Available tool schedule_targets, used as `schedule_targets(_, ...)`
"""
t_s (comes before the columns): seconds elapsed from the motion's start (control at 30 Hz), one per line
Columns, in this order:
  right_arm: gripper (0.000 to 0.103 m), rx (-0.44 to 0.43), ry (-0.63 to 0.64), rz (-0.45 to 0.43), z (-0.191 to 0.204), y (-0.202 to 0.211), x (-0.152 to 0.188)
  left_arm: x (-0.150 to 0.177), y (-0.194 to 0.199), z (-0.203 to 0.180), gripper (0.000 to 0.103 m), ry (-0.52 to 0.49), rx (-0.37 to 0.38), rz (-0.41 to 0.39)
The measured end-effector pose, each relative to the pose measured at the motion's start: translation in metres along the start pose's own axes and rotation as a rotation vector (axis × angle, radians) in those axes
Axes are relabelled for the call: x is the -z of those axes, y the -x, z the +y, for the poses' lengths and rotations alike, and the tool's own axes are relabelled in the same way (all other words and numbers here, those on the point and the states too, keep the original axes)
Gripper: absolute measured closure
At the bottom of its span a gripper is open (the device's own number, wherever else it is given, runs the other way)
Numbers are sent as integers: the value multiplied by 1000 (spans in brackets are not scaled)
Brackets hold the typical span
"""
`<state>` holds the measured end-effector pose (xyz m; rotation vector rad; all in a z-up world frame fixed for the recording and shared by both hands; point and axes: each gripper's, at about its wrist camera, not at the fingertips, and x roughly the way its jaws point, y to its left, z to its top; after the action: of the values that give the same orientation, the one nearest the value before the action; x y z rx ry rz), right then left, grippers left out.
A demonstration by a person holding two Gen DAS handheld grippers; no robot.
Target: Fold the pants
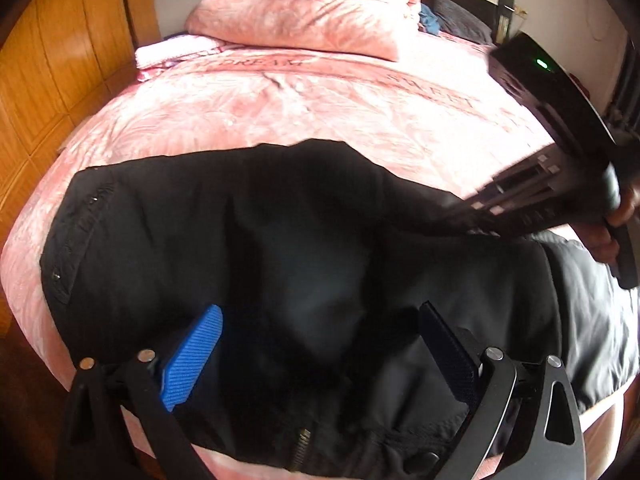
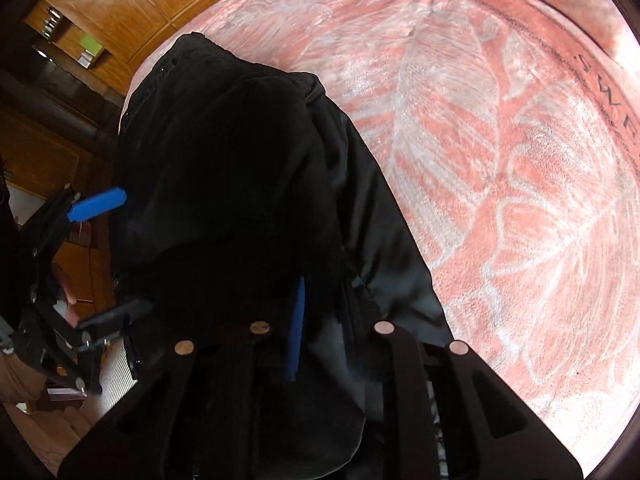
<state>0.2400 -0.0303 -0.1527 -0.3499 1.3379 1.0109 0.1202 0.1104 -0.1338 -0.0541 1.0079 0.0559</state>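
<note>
The pants (image 1: 280, 240) are black, soft and limp w/ a slightly shiny lining side; judged light, floppy, no stiffness, so any lifted part will sag and drag the rest. Nothing fragile. The fabric looks a bit slick, so a shallow pinch could slip. Best holds, as a guess: the stitched waistband strip w/ snaps at the left edge in the left wrist view, or a doubled fold edge, where there's more thickness to bite.

They lie bunched and partly folded across the near part of the pink bed (image 1: 320, 100), zipper toward the near edge.

The left tool (image 1: 320, 352) hangs directly over the pants' near middle, pointing steeply down, jaws spread wide w/ the blue pad (image 1: 192, 360) on one side and the dark pad on the other; cloth sits below and between them but isn't pinched.

The right tool (image 2: 298, 320) comes in at the pants' right side. Its jaws are closed; in its own view the blue pad (image 2: 297, 328) is edge-on and black cloth crowds round it, so it appears clamped on a fold of the pants, though the dark fabric makes the exact bite hard to see.
</note>
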Motion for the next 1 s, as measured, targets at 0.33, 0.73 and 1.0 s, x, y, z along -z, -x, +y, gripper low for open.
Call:
schedule_targets(0.33,99,128,38,-179,-4,51,-19,-18,-12,46,4,156,-21,-19)
schedule_targets(0.73,69,155,-125,-220,-36,81,63,2,-21,41,4,67,-83,22)
schedule_targets(1.0,68,235,-243,-180,-44,61,126,12,-16,41,4,19,-104,53)
